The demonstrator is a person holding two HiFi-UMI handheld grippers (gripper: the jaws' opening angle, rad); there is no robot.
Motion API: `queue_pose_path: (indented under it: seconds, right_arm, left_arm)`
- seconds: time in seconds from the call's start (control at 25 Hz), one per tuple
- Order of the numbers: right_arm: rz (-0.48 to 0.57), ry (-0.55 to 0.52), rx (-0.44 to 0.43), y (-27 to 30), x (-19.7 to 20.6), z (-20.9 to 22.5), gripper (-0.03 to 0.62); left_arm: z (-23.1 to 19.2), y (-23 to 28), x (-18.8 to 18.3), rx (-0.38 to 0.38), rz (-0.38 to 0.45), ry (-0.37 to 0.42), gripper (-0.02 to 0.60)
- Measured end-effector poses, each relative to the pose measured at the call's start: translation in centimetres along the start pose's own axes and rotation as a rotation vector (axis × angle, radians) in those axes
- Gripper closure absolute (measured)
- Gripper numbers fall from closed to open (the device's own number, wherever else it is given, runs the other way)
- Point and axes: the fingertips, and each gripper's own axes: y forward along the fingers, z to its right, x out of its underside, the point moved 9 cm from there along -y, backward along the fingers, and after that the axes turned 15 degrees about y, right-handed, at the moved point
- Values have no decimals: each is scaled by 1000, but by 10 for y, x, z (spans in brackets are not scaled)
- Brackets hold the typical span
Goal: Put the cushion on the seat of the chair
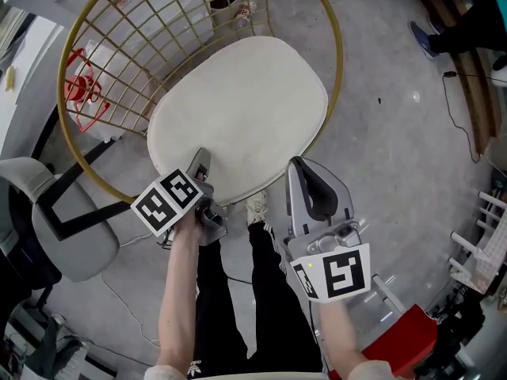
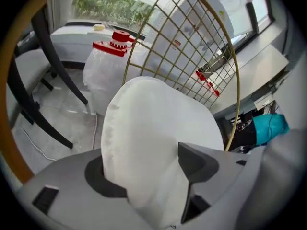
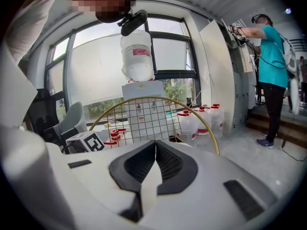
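Reaching up from the bottom edge of the head view, two bare forearms (image 1: 178, 291) flank black trousers (image 1: 238, 291) and a pale shoe (image 1: 256, 207) on the grey floor (image 1: 396, 157).

The left gripper (image 1: 202, 169), lower left of centre, meets the near left edge of the cushion (image 1: 238, 109). Its marker cube (image 1: 168, 200) sits just below that edge. In the left gripper view its dark fingers (image 2: 194, 162) stand spread wide. The cushion's puffy white edge fills the gap between them and looks loose rather than squeezed.

The right gripper (image 1: 296, 165), lower right of centre, has its tips at the cushion's near right rim. Its own cube (image 1: 337, 274) sits nearer the bottom. In the right gripper view its ribbed fingers (image 3: 175, 164) are pressed together at the tips. A pale wedge shows in the slot behind them, and whether it is cushion fabric cannot be told.

The cushion, a rounded off-white pad, lies flat on the seat of the chair (image 1: 150, 38) in the middle of the head view. The chair's gold wire back curves around the cushion's far side, toward the top of the frame.

Beyond the wire, at upper left, stands a clear water jug (image 2: 108, 71) with a red cap. A grey office chair (image 1: 71, 236) sits at the left edge. Farthest off, at the upper right of the right gripper view, a person in a teal shirt (image 3: 271, 56) stands near a wall.
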Motion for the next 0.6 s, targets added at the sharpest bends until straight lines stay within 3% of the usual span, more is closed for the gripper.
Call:
queue_pose_path:
  seconds: [0.16, 0.32, 0.44, 0.6]
  right_arm:
    - [-4, -18, -3, -2, 1, -3, 577]
    - [-3, -7, -8, -5, 3, -6, 577]
    - [-7, -12, -9, -8, 5, -7, 577]
    - [-13, -13, -12, -10, 8, -8, 577]
  left_arm:
    - [9, -4, -1, -179, -10, 92, 235]
    - [8, -7, 0, -349, -21, 96, 186]
    - [6, -12, 3, -430, -12, 83, 186]
    - [2, -24, -2, -565, 38, 185, 187]
